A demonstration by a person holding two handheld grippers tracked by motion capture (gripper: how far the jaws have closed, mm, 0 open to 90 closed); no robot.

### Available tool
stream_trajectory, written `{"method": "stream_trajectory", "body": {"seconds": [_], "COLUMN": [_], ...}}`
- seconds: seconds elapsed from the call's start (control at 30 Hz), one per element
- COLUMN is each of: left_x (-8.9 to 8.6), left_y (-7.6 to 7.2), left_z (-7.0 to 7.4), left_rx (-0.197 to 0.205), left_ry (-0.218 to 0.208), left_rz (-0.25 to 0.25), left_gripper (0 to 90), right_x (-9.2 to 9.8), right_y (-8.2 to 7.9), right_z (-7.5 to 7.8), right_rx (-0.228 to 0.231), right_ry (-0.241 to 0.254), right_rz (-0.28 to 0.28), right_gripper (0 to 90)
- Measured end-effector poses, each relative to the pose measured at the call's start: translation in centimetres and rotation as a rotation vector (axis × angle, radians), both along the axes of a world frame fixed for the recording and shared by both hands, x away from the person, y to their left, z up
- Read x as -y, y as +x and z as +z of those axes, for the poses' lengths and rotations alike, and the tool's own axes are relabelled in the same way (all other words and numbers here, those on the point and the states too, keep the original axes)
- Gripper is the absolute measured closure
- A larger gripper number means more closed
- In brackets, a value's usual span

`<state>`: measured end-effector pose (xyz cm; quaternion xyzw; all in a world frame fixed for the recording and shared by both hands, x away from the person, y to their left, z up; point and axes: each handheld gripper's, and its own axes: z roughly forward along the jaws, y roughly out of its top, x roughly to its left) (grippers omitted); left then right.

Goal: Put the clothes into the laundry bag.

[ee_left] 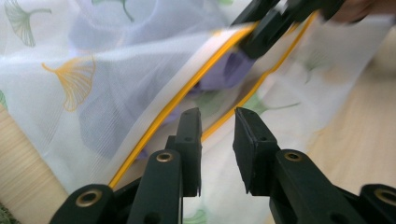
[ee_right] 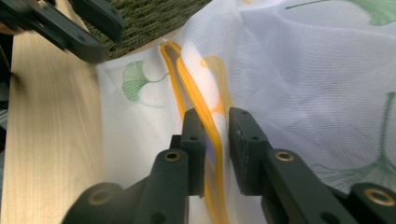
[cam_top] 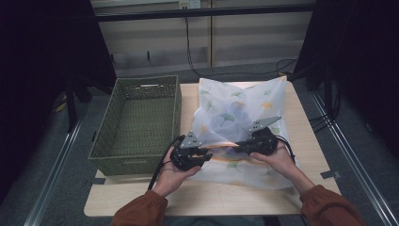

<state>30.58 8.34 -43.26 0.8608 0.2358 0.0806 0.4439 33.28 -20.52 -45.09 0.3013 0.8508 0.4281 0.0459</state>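
While a green basket fills the left half of the tabletop in the high view, the mesh bag lies to its right, spread across the centre and right of the frame, white with leaf prints and a yellow-trimmed mouth at its near edge. At lower centre-left the left hand-held gripper sits at the bag's near left corner; in the left gripper view its jaws stand apart with a clear gap, one yellow edge running past the left jaw and the other behind the gap, neither one pinched, so it is released. To the right, the right hand-held gripper meets the bag's mouth; in the right gripper view the yellow rim passes between its parted jaws, and whether the pads press it cannot be told.
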Motion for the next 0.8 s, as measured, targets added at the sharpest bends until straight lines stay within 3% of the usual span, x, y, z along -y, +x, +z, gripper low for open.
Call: {"method": "stream_trajectory", "body": {"seconds": [0.13,0.27,0.4,0.53,0.6,0.73,0.8], "left_x": [-1.2,-2.6,-4.2,-5.3,-5.8,-6.8,-7.4], "left_y": [-0.4,-0.5,-0.4,-0.5,-0.6,-1.1,-1.2], "left_z": [1.0,1.9,3.2,3.8,3.8,3.7,3.8], "left_rx": [0.007,0.036,0.049,0.066,0.063,0.053,0.019], "left_ry": [-0.034,-0.007,-0.051,-0.059,-0.061,-0.074,-0.120], "left_rz": [0.016,0.047,0.078,0.097,0.107,0.120,0.121], "left_gripper": [69.9,67.0,66.9,66.4,64.3,63.7,63.5], "right_x": [-0.2,-0.4,-1.0,-1.5,-1.9,-2.0,-2.1], "right_y": [-0.1,0.0,0.2,0.2,0.1,0.1,0.0], "right_z": [-0.2,-0.3,-0.1,0.1,0.2,0.0,-0.3], "right_rx": [-0.009,-0.007,0.005,0.021,0.025,0.030,0.016], "right_ry": [-0.001,0.005,0.022,0.023,0.014,0.012,0.007], "right_rz": [0.013,-0.011,-0.011,-0.001,0.014,0.012,0.015], "right_gripper": [72.9,66.1,68.1,67.8,64.4,70.3,75.3]}}
